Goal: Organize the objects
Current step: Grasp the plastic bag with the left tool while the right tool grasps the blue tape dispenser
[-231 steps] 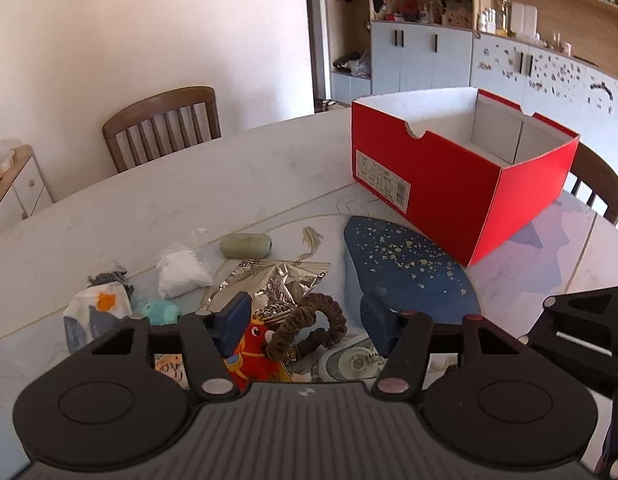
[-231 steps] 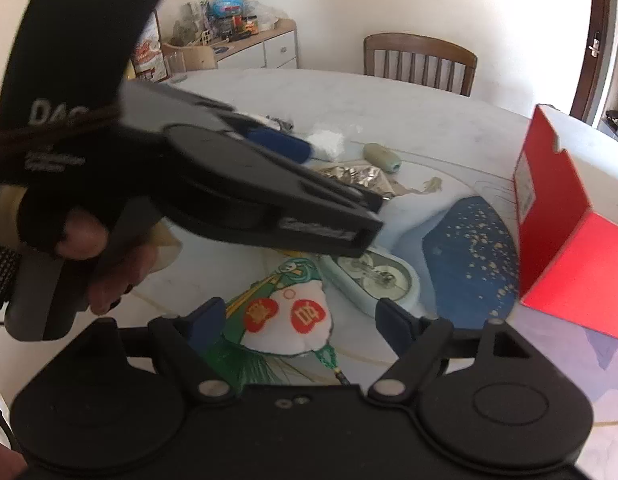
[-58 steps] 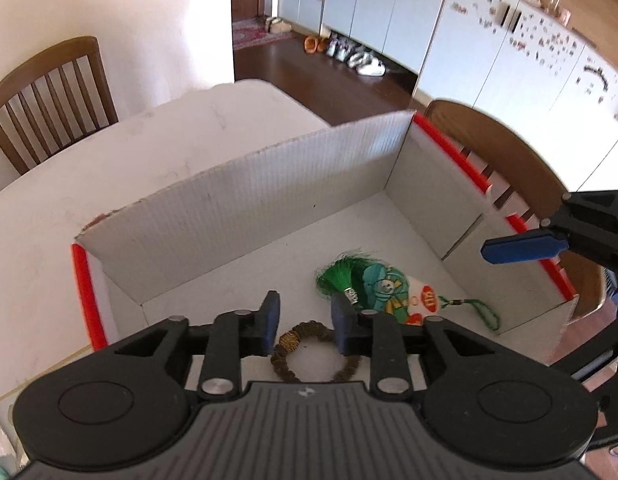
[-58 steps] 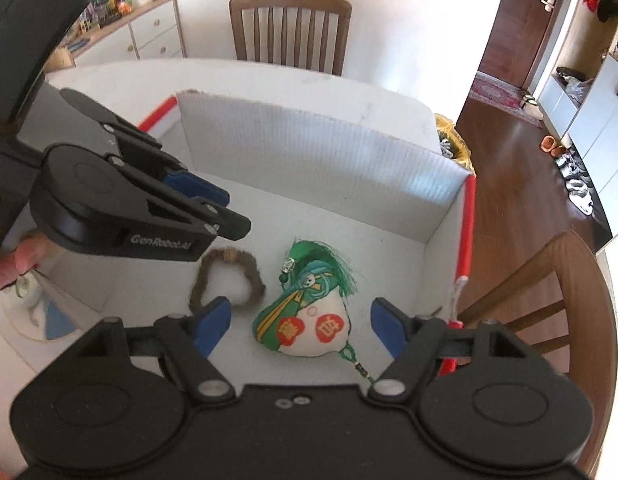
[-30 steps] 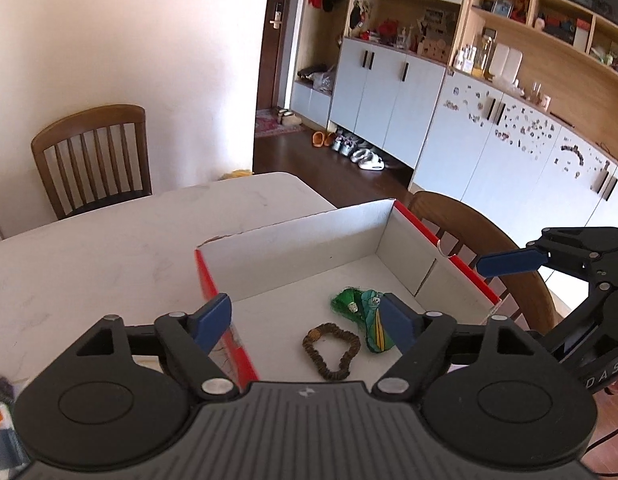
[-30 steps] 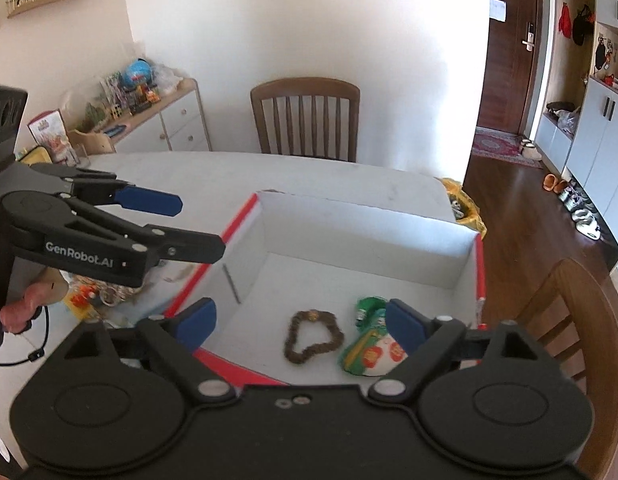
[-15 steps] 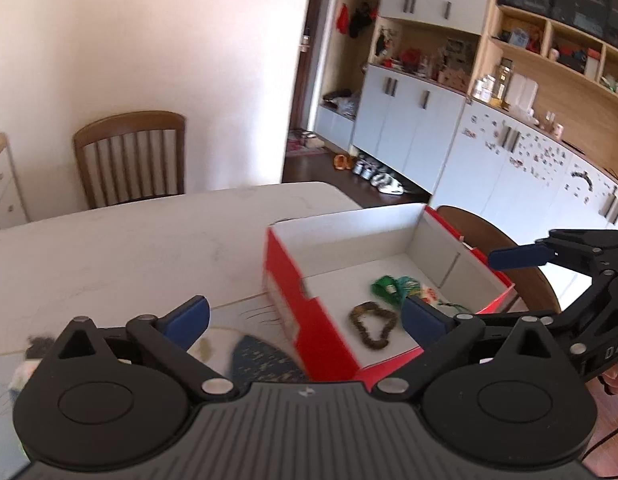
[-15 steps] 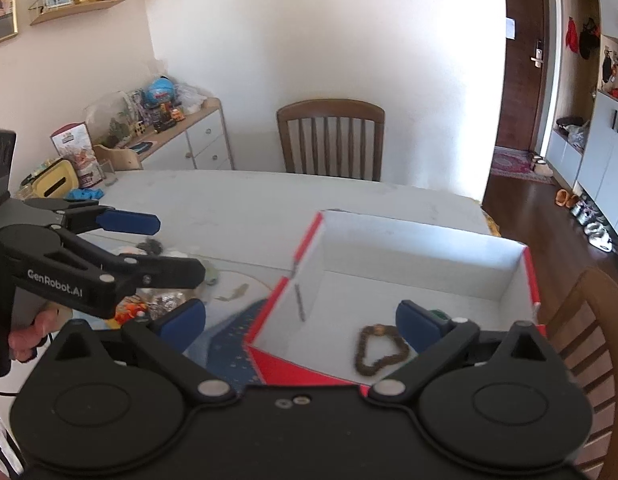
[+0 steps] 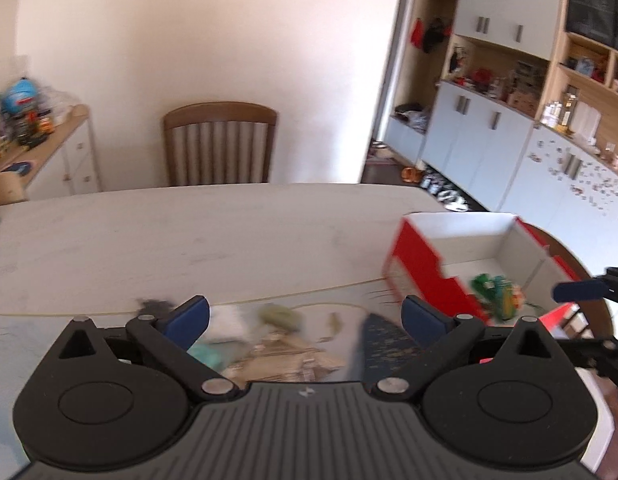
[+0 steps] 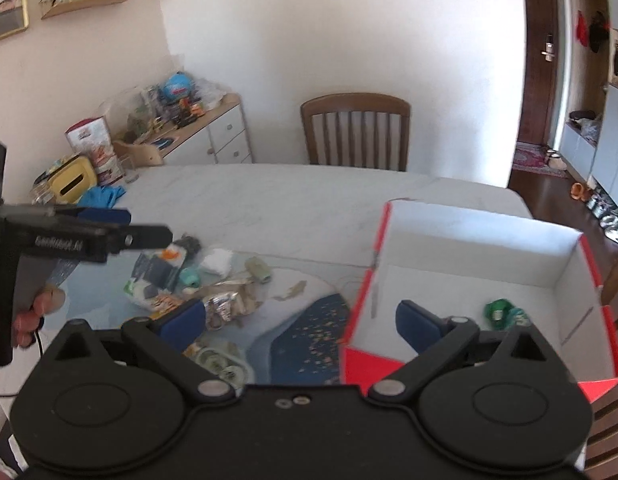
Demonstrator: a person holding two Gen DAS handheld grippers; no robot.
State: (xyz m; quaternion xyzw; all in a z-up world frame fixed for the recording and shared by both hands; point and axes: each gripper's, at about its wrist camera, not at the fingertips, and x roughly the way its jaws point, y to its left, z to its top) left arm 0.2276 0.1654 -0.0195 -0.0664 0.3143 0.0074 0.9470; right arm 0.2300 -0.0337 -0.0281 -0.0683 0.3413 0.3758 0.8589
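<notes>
Both claws are seen spread wide with nothing between the pads: the left gripper [image 9: 305, 316] and the right gripper [image 10: 297, 320] are empty. The coming move is judged to turn on where the loose clutter lies from each claw. In the right wrist view the pile is spread on the table [image 10: 293, 200] at about ten to eleven o'clock from the right gripper, while the red shoebox [image 10: 485, 256] stands at about two o'clock, with a green tasselled sachet [image 10: 503, 312] lying inside it by the right wall. The left gripper [image 10: 109, 232] is seen hovering over the left edge of the pile, so the left hand is judged the nearer one. In the blurred left wrist view the pile sits at twelve o'clock, just beyond the fingertips, and the box [image 9: 461, 264] at two o'clock. The olive-green capsule-shaped object [image 10: 259, 270] is laid with its long axis running from about eleven to five o'clock, one rounded end pointing toward the box. The crumpled foil wrapper [image 10: 229, 300] is spread without a clear axis. A white wad [image 10: 217, 260] rests just left of the capsule.
</notes>
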